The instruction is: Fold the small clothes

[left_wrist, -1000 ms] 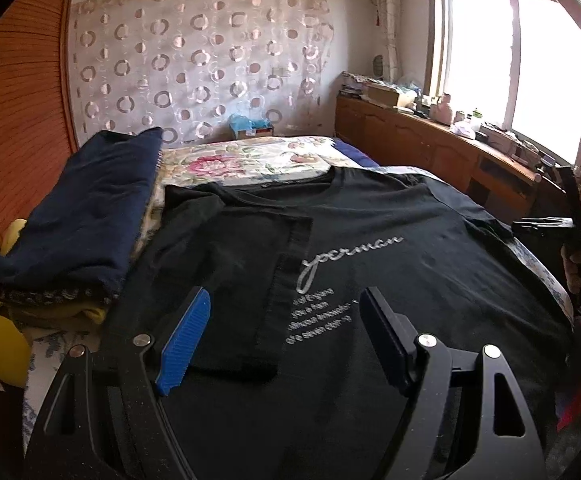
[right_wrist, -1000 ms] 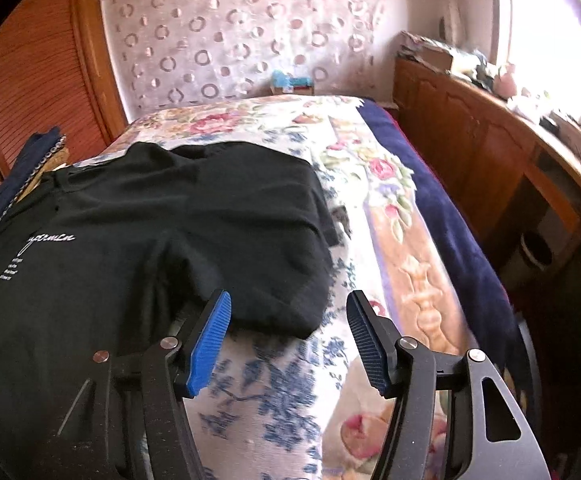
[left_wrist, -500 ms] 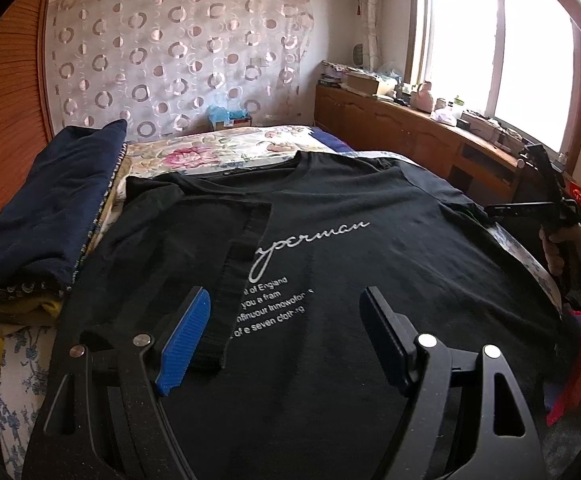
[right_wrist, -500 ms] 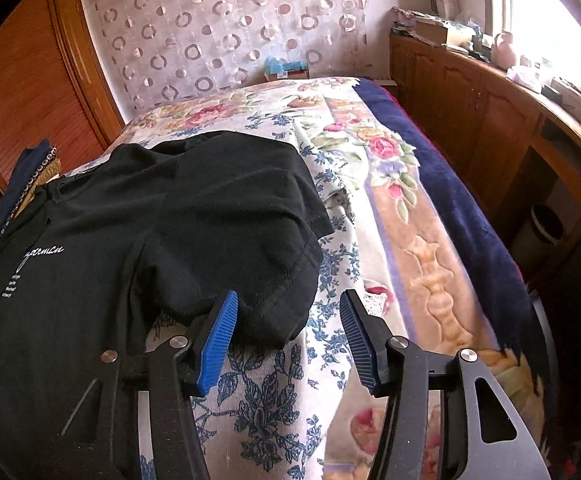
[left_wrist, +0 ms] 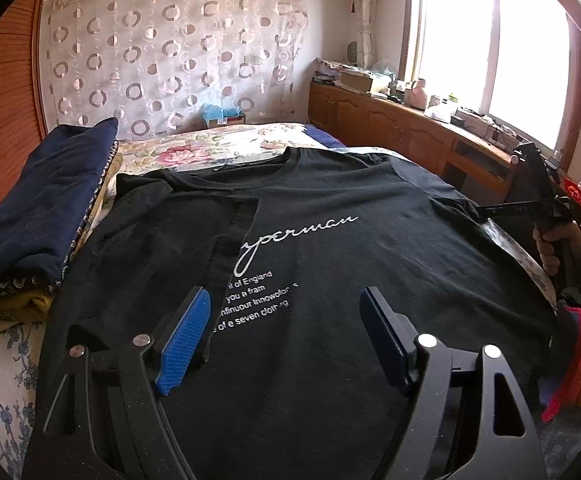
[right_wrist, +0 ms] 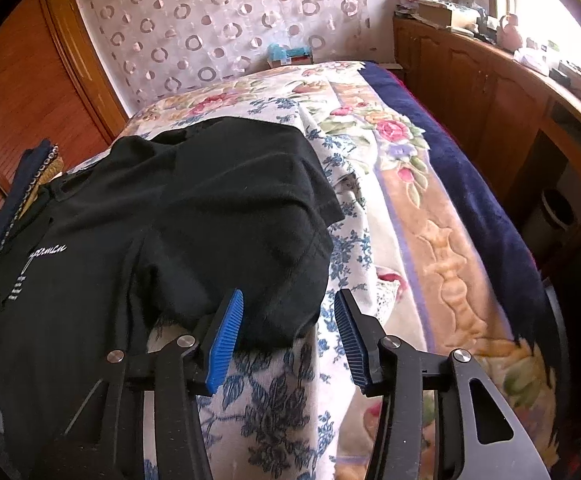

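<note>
Black shirt [left_wrist: 330,248] spread on bed [right_wrist: 410,208]. Left hand-held gripper [left_wrist: 286,332] held spread above it. Right hand-held gripper [right_wrist: 288,324] just narrowing around sleeve [right_wrist: 274,248], not yet pinched.

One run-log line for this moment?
black T-shirt: flat on bed, left sleeve folded in | left hand-held gripper: open | right hand-held gripper: closing around right sleeve

Home bedroom; bed [right_wrist: 442,216] with floral cover fills middle; circle-patterned curtain [left_wrist: 170,60] hangs behind it; wooden wardrobe door [right_wrist: 22,80] at left; low wooden cabinets [left_wrist: 402,136] under bright window [left_wrist: 490,48], top cluttered with small household things.
</note>
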Tool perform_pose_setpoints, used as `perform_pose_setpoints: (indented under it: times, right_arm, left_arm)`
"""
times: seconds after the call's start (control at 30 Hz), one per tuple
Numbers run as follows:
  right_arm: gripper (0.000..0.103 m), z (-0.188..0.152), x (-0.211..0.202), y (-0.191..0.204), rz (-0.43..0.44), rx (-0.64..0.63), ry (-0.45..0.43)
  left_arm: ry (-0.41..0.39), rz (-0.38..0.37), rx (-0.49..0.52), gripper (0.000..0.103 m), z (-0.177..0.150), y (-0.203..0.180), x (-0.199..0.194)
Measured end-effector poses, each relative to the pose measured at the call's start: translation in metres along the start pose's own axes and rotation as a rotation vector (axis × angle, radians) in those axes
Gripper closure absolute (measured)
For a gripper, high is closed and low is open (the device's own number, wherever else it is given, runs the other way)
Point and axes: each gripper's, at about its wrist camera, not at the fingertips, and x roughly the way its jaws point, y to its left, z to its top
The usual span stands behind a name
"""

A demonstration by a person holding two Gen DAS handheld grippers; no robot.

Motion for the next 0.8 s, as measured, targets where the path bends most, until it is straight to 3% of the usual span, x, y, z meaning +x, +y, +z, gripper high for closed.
perform_pose_setpoints:
  times: [0.1,0.23,0.47,0.53,0.7,0.8]
  right_arm:
    - [0.055,-0.004,-0.004,-0.001,0.005,0.002,-0.005]
    - [0.067,-0.004,-0.006,0.002,0.024,-0.002,-0.010]
    - [0.080,-0.003,-0.006,0.015,-0.059,-0.091,-0.010]
    - [0.089,0.000,-0.006,0.021,-0.084,-0.122,-0.012]
    - [0.092,0.015,-0.014,0.042,-0.142,-0.189,-0.084]
    - [0.093,0.026,-0.028,0.066,-0.123,-0.222,-0.155]
  left_arm:
    - [-0.001,-0.004,0.005,0.025,0.001,-0.003,0.000]
    - [0.001,-0.008,0.012,0.025,0.001,-0.005,0.000]
    - [-0.001,-0.007,0.008,0.025,0.000,-0.007,0.000]
    - [-0.003,-0.007,0.009,0.025,0.001,-0.007,0.000]
    - [-0.005,-0.008,0.010,0.025,0.000,-0.008,-0.001]
    - [-0.006,-0.008,0.010,0.025,0.001,-0.007,-0.001]
